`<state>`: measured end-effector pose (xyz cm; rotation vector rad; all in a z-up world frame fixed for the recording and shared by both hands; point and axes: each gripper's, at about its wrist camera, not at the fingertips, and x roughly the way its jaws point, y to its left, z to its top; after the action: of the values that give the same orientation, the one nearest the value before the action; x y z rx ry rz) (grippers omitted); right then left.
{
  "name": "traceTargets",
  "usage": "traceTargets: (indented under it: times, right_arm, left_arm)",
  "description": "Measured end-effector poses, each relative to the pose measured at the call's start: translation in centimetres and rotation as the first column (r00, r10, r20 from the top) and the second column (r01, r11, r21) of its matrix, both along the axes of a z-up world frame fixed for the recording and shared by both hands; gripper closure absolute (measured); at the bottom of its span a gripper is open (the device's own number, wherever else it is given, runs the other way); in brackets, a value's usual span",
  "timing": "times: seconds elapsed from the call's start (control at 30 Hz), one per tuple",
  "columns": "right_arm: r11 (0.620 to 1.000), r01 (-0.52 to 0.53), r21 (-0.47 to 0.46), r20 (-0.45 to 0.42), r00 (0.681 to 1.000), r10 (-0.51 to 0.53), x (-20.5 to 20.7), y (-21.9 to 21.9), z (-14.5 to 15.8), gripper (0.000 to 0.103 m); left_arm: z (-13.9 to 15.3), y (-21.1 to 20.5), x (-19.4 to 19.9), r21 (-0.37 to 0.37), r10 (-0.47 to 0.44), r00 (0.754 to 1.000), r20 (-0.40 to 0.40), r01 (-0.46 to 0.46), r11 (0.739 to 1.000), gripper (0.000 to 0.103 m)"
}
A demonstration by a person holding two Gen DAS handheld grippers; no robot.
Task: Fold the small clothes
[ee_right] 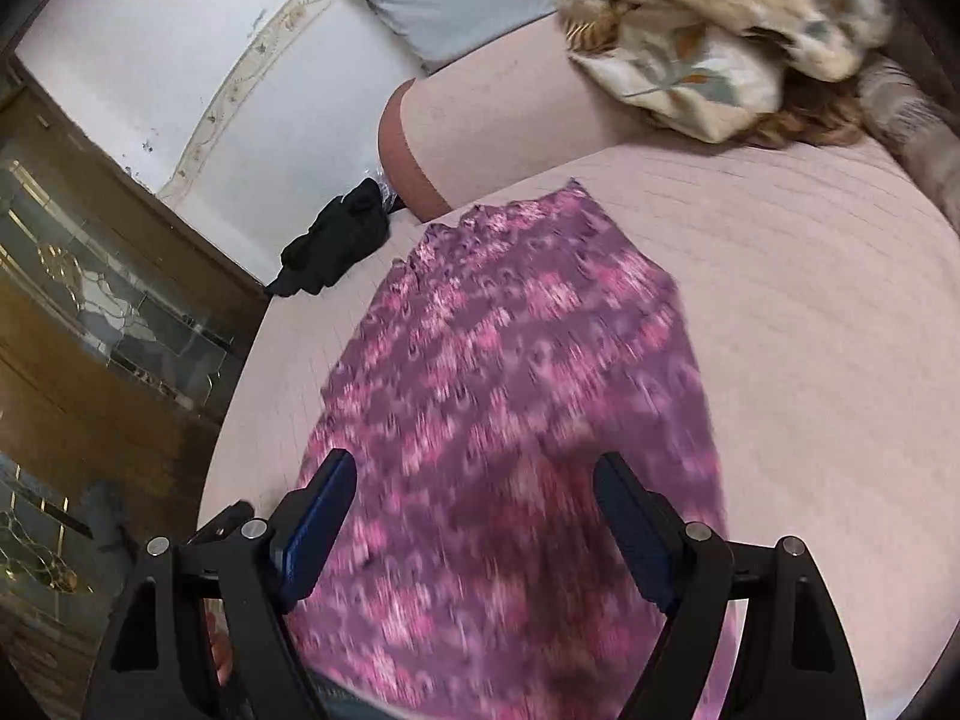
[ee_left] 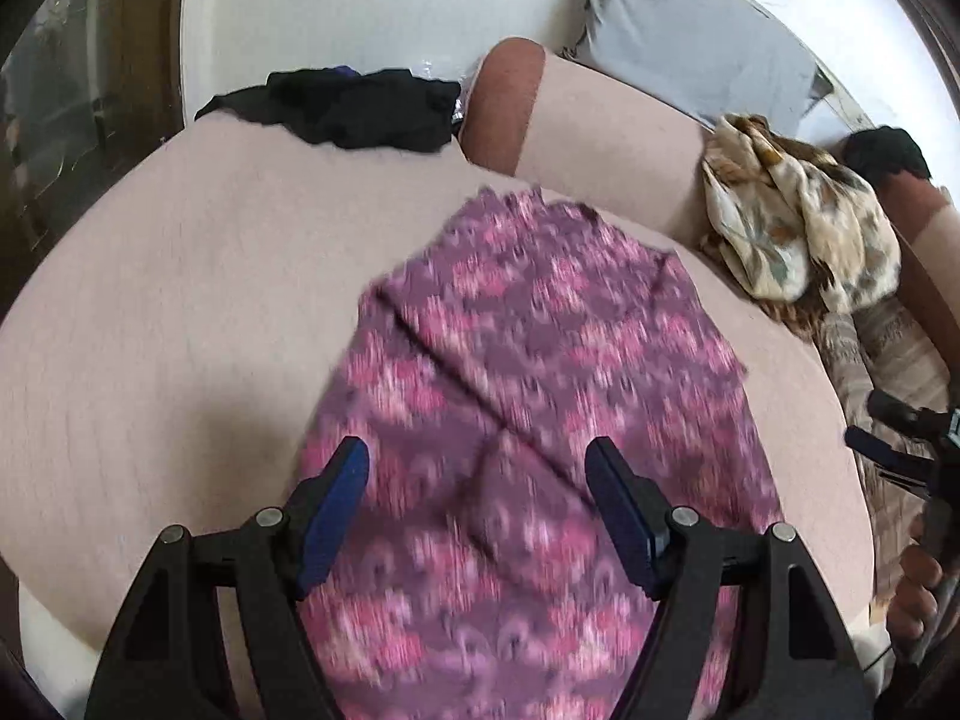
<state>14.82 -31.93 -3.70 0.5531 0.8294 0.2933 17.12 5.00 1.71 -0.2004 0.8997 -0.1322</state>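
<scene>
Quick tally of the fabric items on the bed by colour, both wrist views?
Purple-pink patterned: 1, the purple cloth spread flat under both open grippers, left gripper and right gripper.
Black: 1, the black garment, bunched at the far edge.
Cream floral: 1, the floral cloth, crumpled on the right.
Total: 3.

Both hand-held grippers (ee_left: 477,456) (ee_right: 474,471) wide apart

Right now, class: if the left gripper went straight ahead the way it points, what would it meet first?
Probably the purple patterned cloth spread below the open left gripper; depth is unclear.
</scene>
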Motion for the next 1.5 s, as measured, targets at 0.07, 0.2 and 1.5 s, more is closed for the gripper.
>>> traceTargets:
  times: [0.07, 0.2, 1.5]
  right_arm:
    - [1.0, -0.018, 0.008, -0.024, 1.0, 0.019, 4.2, -0.4, -0.1, 0.018]
    - [0.997, -0.05, 0.056, -0.094, 0.994, 0.055, 13.2, -1.9, -1.7, 0.023]
    - [0.991, 0.009, -0.137, -0.028, 1.0, -0.013, 26.5, -6.0, -2.0, 0.099]
  left_arm:
    - [0.4, 0.1, 3.5, 0.0, 0.004, 1.0, -0.016, -0.004, 1.0, 0.029]
    - [-0.5, -1.2, 13.8, 0.015, -0.062, 0.994, -0.089, 0.064, 0.998, 0.029]
    - [1.5, 2.1, 24.2, -0.122, -0.08, 0.997, 0.025, 0.082, 0.989, 0.096]
